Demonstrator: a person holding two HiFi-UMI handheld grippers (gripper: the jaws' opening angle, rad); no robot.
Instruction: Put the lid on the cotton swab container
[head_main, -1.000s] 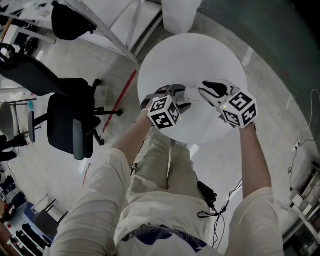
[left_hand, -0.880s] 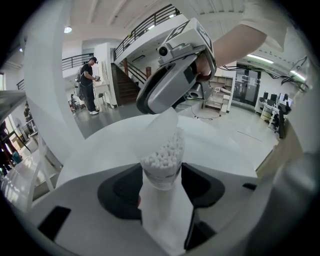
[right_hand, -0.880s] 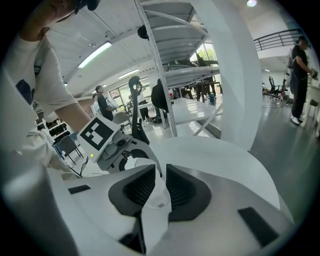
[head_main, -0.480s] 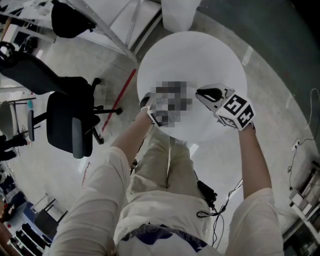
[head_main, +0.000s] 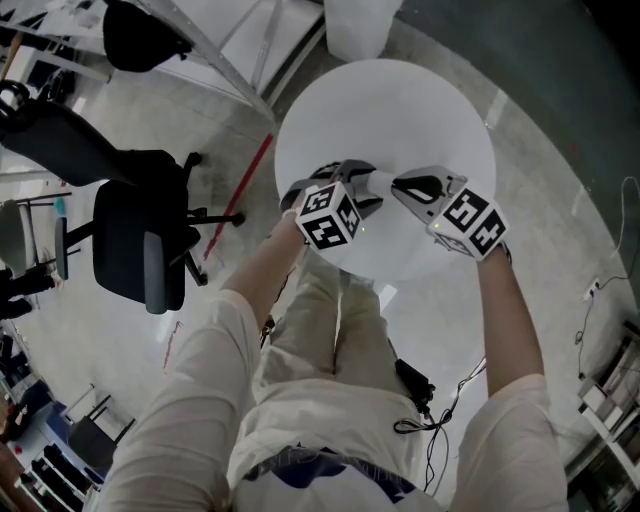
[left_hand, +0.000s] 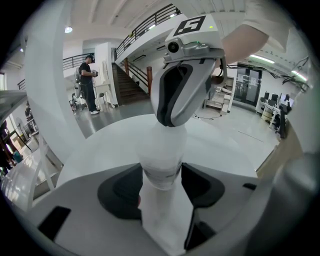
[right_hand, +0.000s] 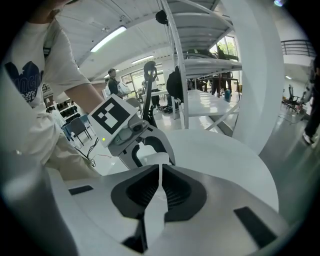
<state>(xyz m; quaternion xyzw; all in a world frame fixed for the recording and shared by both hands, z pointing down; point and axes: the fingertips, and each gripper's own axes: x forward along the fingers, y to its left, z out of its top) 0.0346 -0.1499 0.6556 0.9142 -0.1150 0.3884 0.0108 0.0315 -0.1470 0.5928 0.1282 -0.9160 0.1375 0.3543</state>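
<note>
A translucent white cotton swab container (left_hand: 161, 160) is clamped between the pads of my left gripper (left_hand: 161, 186), above the round white table (head_main: 400, 110). My right gripper (right_hand: 160, 186) faces it tip to tip. Its jaws are closing, and the pads pinch a thin white lid (right_hand: 156, 212) seen edge-on, right at the container's far end (right_hand: 152, 159). In the head view the left gripper (head_main: 362, 190) and the right gripper (head_main: 402, 186) nearly touch over the table's near half. From the left gripper view, the right gripper (left_hand: 172, 122) meets the container's top.
A black office chair (head_main: 140, 250) stands on the floor to the left, beside a red floor line (head_main: 240, 200). A white cylinder (head_main: 360, 25) stands beyond the table. Cables (head_main: 440, 400) lie by the person's legs. A person (left_hand: 90, 82) stands far off.
The right gripper has drifted a little left toward the left gripper, and its jaws have narrowed onto the thin lid. The left gripper has kept its hold on the container.
</note>
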